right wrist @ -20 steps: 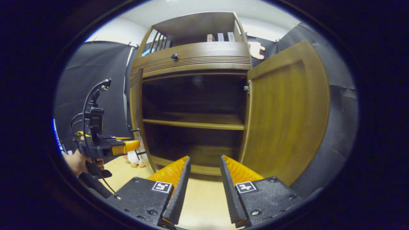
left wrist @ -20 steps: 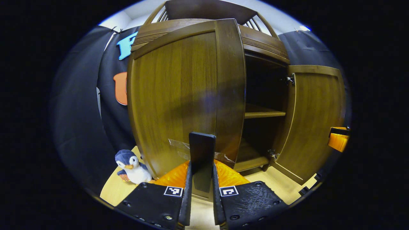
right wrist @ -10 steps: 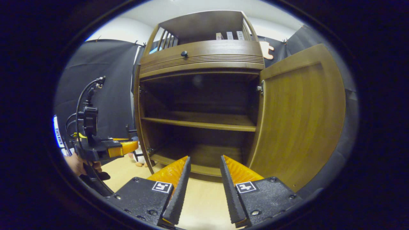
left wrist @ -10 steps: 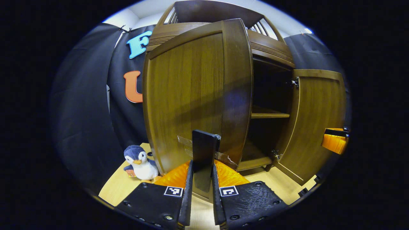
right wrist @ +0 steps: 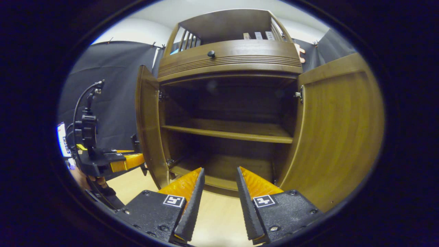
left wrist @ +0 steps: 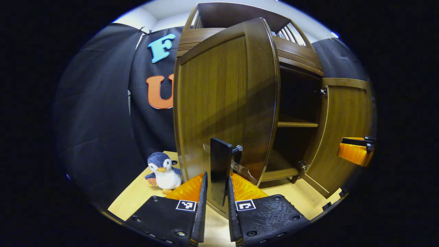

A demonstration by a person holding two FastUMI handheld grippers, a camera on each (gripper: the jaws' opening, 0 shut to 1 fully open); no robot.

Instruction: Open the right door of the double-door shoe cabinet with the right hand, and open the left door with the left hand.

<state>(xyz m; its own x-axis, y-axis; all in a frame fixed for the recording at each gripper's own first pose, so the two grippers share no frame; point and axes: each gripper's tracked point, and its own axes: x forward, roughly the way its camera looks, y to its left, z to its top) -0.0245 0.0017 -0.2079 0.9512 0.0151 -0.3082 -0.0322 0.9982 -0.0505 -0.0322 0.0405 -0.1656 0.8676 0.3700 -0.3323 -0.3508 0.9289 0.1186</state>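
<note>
The brown wooden shoe cabinet [right wrist: 229, 61] stands with both doors swung out. In the left gripper view the left door [left wrist: 219, 92] fills the middle, and a flat dark handle tab [left wrist: 219, 161] sticks out from its lower edge. My left gripper [left wrist: 216, 178] is shut on that tab. The right door [left wrist: 343, 130] stands wide open at the right, with the right gripper's fingers [left wrist: 355, 152] just beside it. In the right gripper view my right gripper [right wrist: 219, 171] is open and holds nothing, low in front of the cabinet's bottom shelf. The left door [right wrist: 149, 127] and right door [right wrist: 337, 133] flank the dark interior.
A small plush penguin [left wrist: 164, 171] sits on the pale wooden floor [left wrist: 137, 199] left of the cabinet. A middle shelf [right wrist: 233, 129] crosses the interior, and a drawer with a round knob [right wrist: 211, 54] lies above. A hand holds the left gripper [right wrist: 125, 161] beside the left door.
The left door has swung further outward with my left gripper on its tab. The right gripper view has shifted, so the cabinet's inside shows more fully; its fingers stay open.
</note>
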